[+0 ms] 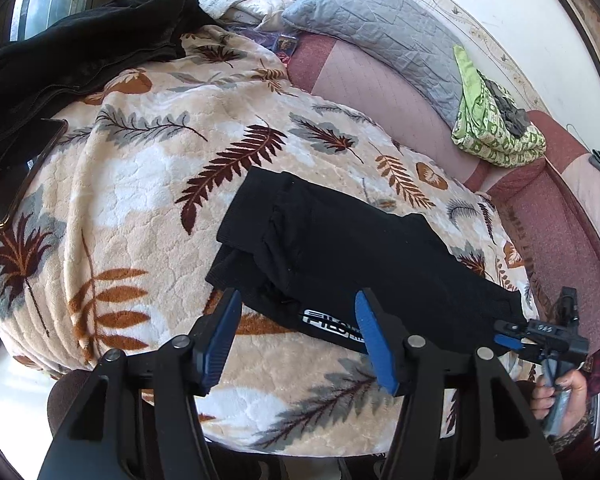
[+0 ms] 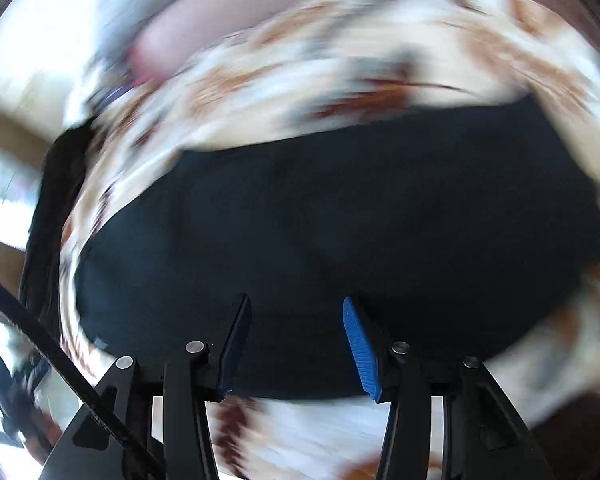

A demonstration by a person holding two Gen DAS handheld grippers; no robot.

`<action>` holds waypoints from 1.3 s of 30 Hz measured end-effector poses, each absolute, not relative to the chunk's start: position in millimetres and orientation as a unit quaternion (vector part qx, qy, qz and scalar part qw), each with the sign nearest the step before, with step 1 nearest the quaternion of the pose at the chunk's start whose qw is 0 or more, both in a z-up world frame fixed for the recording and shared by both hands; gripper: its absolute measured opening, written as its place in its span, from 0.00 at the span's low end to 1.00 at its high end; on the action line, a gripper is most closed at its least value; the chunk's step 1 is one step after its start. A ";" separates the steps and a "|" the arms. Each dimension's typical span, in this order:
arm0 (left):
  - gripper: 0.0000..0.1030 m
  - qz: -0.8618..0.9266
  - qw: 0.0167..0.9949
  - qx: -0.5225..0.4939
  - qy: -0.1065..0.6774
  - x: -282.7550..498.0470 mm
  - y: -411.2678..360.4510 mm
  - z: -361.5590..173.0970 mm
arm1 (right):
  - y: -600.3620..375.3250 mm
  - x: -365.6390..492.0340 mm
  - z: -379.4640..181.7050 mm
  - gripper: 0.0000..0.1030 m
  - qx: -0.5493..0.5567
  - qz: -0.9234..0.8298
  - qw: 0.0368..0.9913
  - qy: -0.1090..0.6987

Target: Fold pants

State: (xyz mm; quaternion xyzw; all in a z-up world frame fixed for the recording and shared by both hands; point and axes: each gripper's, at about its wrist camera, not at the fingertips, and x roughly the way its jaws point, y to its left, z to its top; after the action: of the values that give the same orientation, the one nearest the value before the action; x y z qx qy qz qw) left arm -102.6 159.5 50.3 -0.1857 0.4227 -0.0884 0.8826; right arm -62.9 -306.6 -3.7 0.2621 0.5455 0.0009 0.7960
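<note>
Black pants [image 1: 340, 248] lie folded in a compact bundle on a leaf-patterned blanket [image 1: 140, 168], with a white logo [image 1: 328, 322] on the near edge. My left gripper [image 1: 298, 294] is open over that near edge, its blue pads on either side of the logo and not pressing the cloth. At the right end of the bundle, a hand [image 1: 560, 396] holds my right gripper [image 1: 504, 332]. The right wrist view is smeared by motion. It shows my right gripper [image 2: 296, 302] open above the black pants [image 2: 340, 208], pads apart with nothing clamped.
A dark phone [image 1: 16, 172] lies at the blanket's left edge under a black garment [image 1: 80, 48]. Behind are a grey quilted pillow [image 1: 380, 28] and a green patterned cloth [image 1: 496, 120] on a pink mattress [image 1: 540, 208].
</note>
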 end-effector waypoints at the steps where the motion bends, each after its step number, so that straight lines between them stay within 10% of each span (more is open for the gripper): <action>1: 0.57 -0.090 0.883 -0.182 0.424 -102.6 156.2 50.8 | -321.8 -71.2 -1.2 0.51 0.282 -0.012 0.790 0.543; 9: 0.57 -0.111 0.879 -0.157 0.435 -94.6 125.8 54.9 | -399.5 -107.0 49.1 0.57 0.266 -0.118 0.828 0.479; 13: 0.57 -0.122 0.881 -0.140 0.436 -96.8 108.1 61.3 | -406.0 -87.5 39.5 0.28 0.259 -0.100 0.827 0.489; 16: 0.57 -0.124 0.880 -0.125 0.442 -97.6 97.5 62.8 | -412.3 -69.4 13.6 0.28 0.219 -0.105 0.807 0.539; 22: 0.57 -0.125 0.876 -0.104 0.453 -93.9 86.3 60.8 | -421.4 -73.7 21.0 0.41 0.184 -0.151 0.804 0.545; 37: 0.67 -0.156 0.882 -0.032 0.443 -105.9 39.4 73.8 | -441.3 -24.3 -8.0 0.34 0.353 -0.067 0.810 0.463; 39: 0.69 -0.156 0.881 -0.024 0.446 -102.2 39.1 68.9 | -447.4 -35.8 1.2 0.54 0.342 -0.108 0.815 0.455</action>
State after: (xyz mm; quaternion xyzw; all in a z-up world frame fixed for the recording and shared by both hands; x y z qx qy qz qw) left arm -102.2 39.1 68.9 -0.0240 0.4462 -0.1563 0.8809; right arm -35.8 -447.4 1.2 0.3415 0.4548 -0.1080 0.8154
